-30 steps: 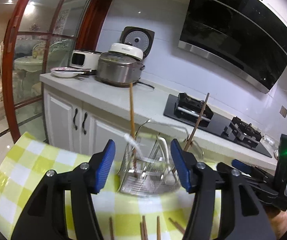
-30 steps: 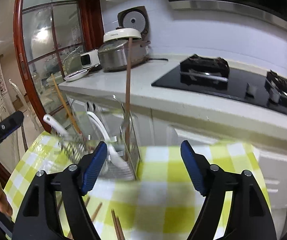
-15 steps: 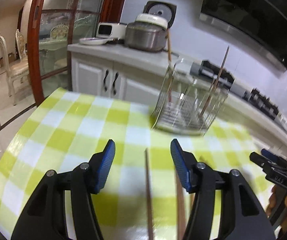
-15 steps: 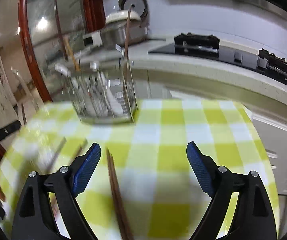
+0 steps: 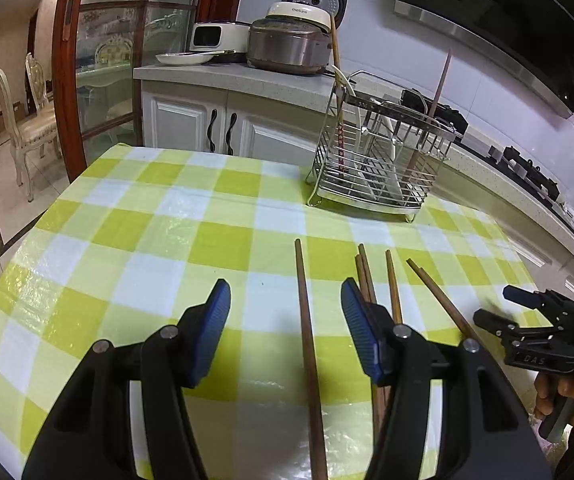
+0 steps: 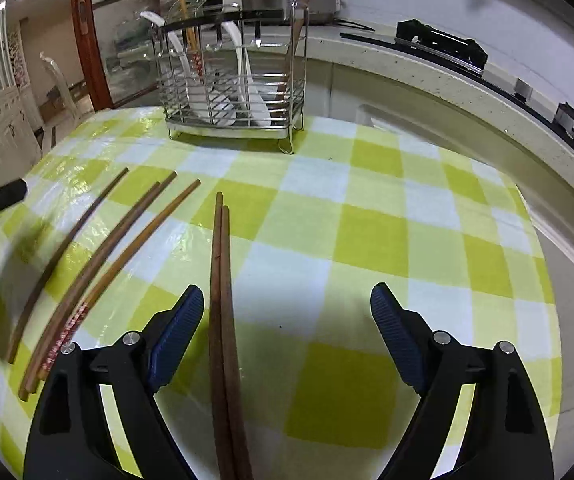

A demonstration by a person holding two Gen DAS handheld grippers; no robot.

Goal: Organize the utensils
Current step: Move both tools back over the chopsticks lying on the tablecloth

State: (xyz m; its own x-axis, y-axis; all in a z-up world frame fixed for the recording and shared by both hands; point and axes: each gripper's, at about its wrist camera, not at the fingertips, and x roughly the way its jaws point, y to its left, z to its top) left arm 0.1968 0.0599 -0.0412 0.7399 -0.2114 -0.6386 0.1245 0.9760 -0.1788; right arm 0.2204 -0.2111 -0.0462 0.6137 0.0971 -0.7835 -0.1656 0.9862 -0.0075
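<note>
Flatly, slender wooden chopsticks (image 6: 221,300) lie before a wire caddy (image 6: 231,80).

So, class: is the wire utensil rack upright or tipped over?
Upright. The wire utensil rack stands on its feet on the checked tablecloth, with white spoons and chopsticks standing inside.

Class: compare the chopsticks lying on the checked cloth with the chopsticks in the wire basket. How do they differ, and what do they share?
Pose: the chopsticks on the cloth lie flat; the chopsticks in the wire basket stand upright.
Company: the loose ones rest on bare cloth; the basket ones stand among white spoons.
Shared: all are slim and stick-shaped.
</note>
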